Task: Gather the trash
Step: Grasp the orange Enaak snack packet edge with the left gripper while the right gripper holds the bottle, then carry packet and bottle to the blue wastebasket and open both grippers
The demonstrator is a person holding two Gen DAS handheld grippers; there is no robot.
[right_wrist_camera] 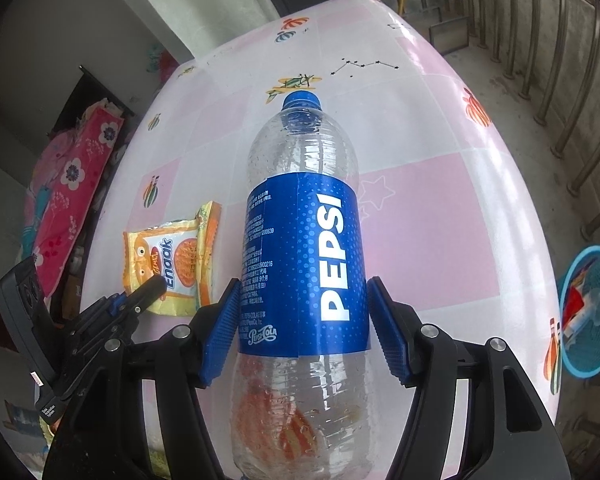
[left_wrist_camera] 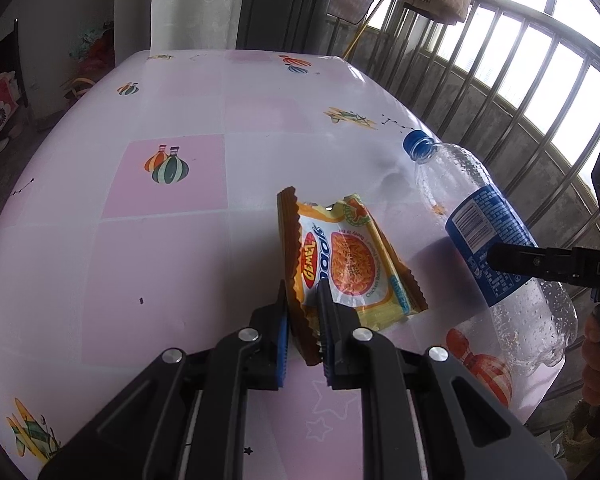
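Observation:
A yellow-orange noodle snack wrapper [left_wrist_camera: 352, 256] lies on the pink table [left_wrist_camera: 172, 240]. My left gripper [left_wrist_camera: 303, 304] is shut on the wrapper's near edge. The wrapper also shows in the right wrist view [right_wrist_camera: 176, 264], with the left gripper [right_wrist_camera: 140, 300] on it. An empty Pepsi bottle [right_wrist_camera: 304, 248] with a blue cap lies on the table, cap pointing away. My right gripper [right_wrist_camera: 300, 328] straddles its blue label, pads [right_wrist_camera: 220, 336] touching or nearly touching both sides. In the left wrist view the bottle [left_wrist_camera: 484, 232] lies at the right with the right gripper's finger [left_wrist_camera: 540, 264] on it.
A blue mesh waste basket [right_wrist_camera: 592, 312] with some trash inside stands on the floor right of the table. A metal railing [left_wrist_camera: 520, 92] runs behind and to the right. Pink floral bedding [right_wrist_camera: 72, 204] lies left of the table.

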